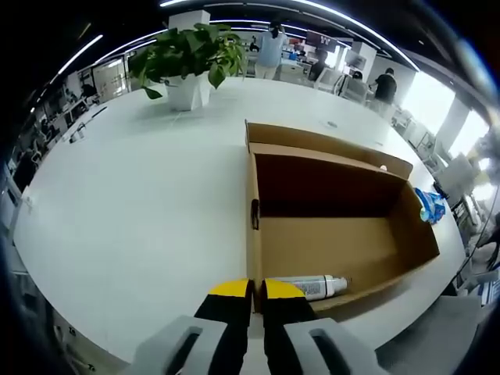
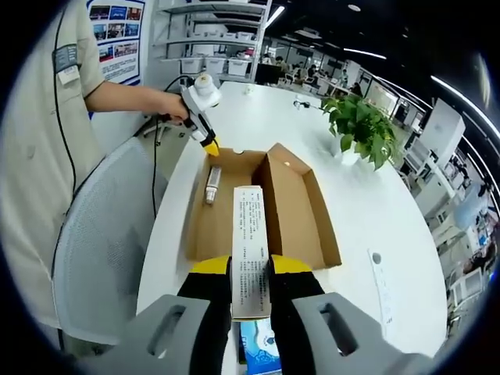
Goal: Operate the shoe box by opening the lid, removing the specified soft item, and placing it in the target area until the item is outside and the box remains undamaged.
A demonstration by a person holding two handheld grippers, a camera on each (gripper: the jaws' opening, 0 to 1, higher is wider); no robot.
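Open office, white table (image 1: 141, 211). Shoe box (image 1: 328, 234) open, tube (image 1: 312, 287) inside. Right gripper (image 2: 250, 269) clamped on flat packet (image 2: 250, 250) above box; weak pinch could drop it back in. Left gripper (image 1: 256, 291) jaws together at box wall, could dent cardboard.

Open-plan office — large white table (image 1: 141, 203), potted plant (image 1: 191, 58), grey mesh chair (image 2: 105, 234). Ceiling strip lights (image 1: 344, 23); desks and people (image 1: 273, 47) in the background. Shelving with bins (image 2: 211, 47) — posters (image 2: 117, 35) on one wall.
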